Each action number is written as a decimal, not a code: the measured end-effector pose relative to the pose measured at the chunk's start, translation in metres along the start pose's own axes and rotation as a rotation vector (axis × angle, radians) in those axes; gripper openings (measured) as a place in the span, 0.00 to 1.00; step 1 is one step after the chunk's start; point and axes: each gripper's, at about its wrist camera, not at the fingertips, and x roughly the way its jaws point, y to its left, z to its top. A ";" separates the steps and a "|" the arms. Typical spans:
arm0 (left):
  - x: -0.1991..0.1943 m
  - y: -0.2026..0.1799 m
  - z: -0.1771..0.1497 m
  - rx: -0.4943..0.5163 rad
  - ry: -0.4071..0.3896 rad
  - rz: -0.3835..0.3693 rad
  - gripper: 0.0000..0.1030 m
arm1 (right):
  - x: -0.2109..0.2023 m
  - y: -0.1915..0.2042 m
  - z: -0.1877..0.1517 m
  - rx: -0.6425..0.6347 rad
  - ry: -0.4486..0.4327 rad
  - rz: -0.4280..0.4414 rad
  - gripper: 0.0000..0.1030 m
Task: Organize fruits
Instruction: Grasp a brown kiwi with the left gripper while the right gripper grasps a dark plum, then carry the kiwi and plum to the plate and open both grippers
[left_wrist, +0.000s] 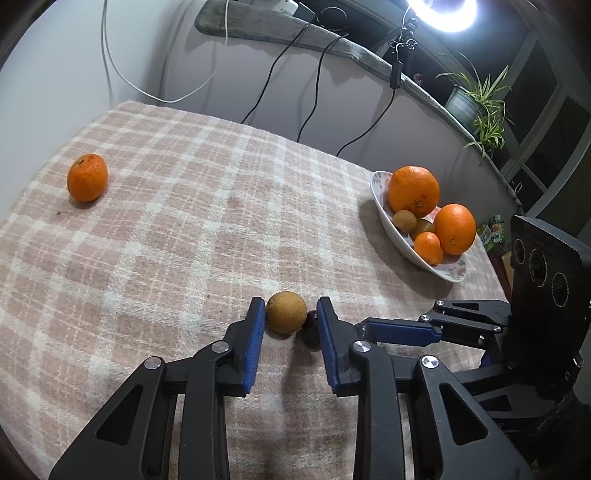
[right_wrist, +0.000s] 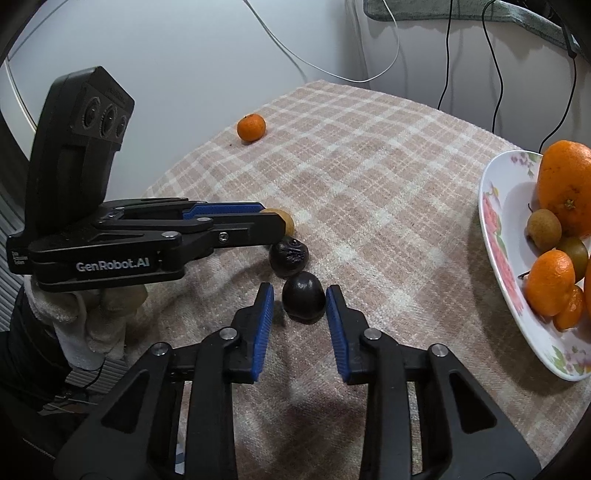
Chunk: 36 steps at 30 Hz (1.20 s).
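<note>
Now, in the left wrist view, our left gripper (left_wrist: 290, 314) stands narrow around a tan fruit (left_wrist: 286, 312) on the checked cloth (left_wrist: 184, 221); the left pad meets its skin, while on the right a sliver of a dark fruit (left_wrist: 311, 325) crowds the other pad, so we cannot tell whether that side is pressing; we judge the grip near complete. To do it well we should squeeze just enough to seat both pads on the widest part, lift straight up so the dark neighbour is not dragged, then carry to the plate (left_wrist: 380, 206), where oranges and small fruits already lie; a lone mandarin (left_wrist: 87, 178) waits well apart on the far left. The right gripper's side (left_wrist: 443, 325) shows here, but not what it holds.

In the right wrist view, our right gripper (right_wrist: 300, 301) has its jaws narrow on either side of a black fruit (right_wrist: 303, 301); the right pad touches it, the left shows a thin gap, so this is not yet a firm hold; we should close evenly and lift clear of the wrinkled fruit (right_wrist: 289, 258) just behind. Only this view shows there are two dark fruits, not one, and the gloved hand (right_wrist: 92, 321) under the left gripper, whose fingers hide most of the tan fruit; the plate rim (right_wrist: 495, 229) sits near on the right.
</note>
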 end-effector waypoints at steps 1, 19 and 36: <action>0.000 0.000 0.000 0.002 -0.002 0.003 0.20 | 0.000 0.000 0.000 -0.001 0.000 -0.003 0.26; 0.007 0.008 0.004 -0.047 0.023 -0.040 0.29 | 0.000 0.001 0.001 -0.013 0.010 -0.020 0.24; 0.000 0.010 0.002 -0.059 -0.006 -0.040 0.22 | -0.008 0.002 0.000 -0.022 -0.026 -0.042 0.23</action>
